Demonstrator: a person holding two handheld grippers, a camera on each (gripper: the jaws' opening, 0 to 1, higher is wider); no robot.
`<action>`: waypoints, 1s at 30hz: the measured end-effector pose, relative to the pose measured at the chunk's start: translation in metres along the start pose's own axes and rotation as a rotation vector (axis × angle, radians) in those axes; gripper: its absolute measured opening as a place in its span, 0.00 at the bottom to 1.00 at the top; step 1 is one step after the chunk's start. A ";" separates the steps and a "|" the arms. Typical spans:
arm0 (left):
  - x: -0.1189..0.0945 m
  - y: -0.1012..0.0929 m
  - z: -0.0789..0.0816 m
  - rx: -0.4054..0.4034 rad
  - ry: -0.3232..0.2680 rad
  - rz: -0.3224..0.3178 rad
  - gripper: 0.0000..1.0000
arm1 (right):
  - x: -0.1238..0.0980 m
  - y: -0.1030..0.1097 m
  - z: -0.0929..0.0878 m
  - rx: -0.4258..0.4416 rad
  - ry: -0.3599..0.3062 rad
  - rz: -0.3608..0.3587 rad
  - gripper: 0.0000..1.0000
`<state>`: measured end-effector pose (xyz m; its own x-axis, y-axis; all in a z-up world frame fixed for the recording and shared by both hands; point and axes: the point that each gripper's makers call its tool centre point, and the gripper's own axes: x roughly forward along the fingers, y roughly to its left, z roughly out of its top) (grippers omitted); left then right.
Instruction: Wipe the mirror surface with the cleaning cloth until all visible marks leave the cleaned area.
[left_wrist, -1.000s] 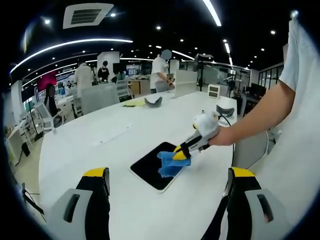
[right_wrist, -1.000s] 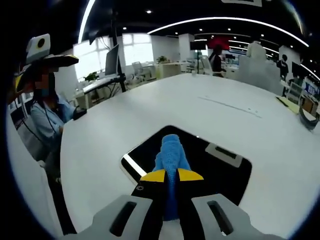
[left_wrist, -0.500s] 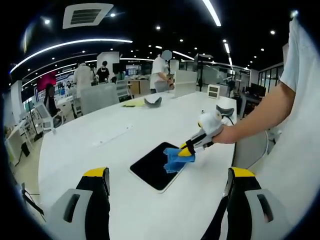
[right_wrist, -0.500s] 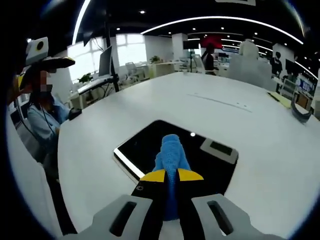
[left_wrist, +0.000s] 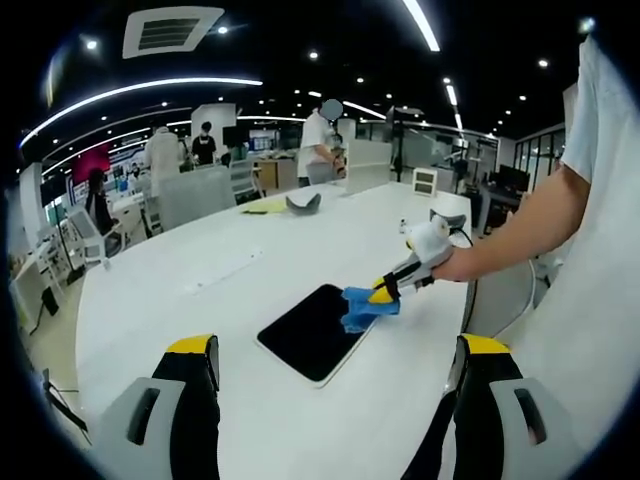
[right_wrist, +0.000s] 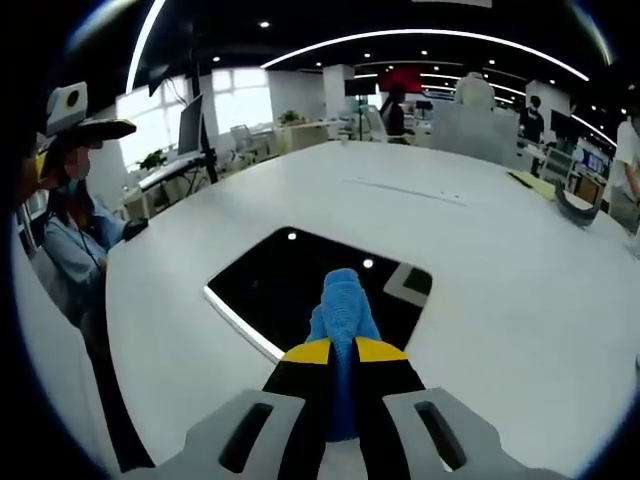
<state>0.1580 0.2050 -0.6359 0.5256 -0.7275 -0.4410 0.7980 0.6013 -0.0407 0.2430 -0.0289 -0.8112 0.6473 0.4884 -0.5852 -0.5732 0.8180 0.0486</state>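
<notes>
The cloth (right_wrist: 343, 300) is clamped in the right tool (right_wrist: 343, 352) at the mirror's (right_wrist: 290, 285) near edge on the table (left_wrist: 200, 280); it could be dragged off, leaving marks. The left tool (left_wrist: 335, 345) is held apart.

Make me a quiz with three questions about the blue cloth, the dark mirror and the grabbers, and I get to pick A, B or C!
1. Where does the cloth sit on the mirror?
A. at one edge
B. dead centre
C. off it, on the table

2. What colour are the left gripper's jaw tips?
A. red
B. yellow
C. green

3. What is the right gripper doing?
A. hanging open
B. shut on the cloth
C. lying on the table

Answers:
1 A: in the left gripper view the cloth overlaps the mirror's edge nearest the person's arm.
2 B: both tips are yellow.
3 B: in the right gripper view the jaws are closed with blue cloth between them.
</notes>
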 end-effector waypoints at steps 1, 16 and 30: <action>0.000 0.000 0.000 0.002 0.002 0.000 0.99 | -0.001 -0.002 0.000 0.000 -0.002 -0.006 0.02; 0.002 -0.001 0.001 0.008 0.006 -0.005 0.99 | -0.019 -0.030 -0.009 0.034 -0.005 -0.065 0.02; 0.006 -0.004 0.002 0.014 0.011 -0.013 0.99 | -0.042 -0.055 -0.026 0.113 -0.014 -0.141 0.02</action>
<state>0.1583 0.1981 -0.6367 0.5120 -0.7317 -0.4501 0.8089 0.5869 -0.0340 0.2343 -0.1018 -0.8106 0.7247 0.3703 -0.5811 -0.4169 0.9071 0.0580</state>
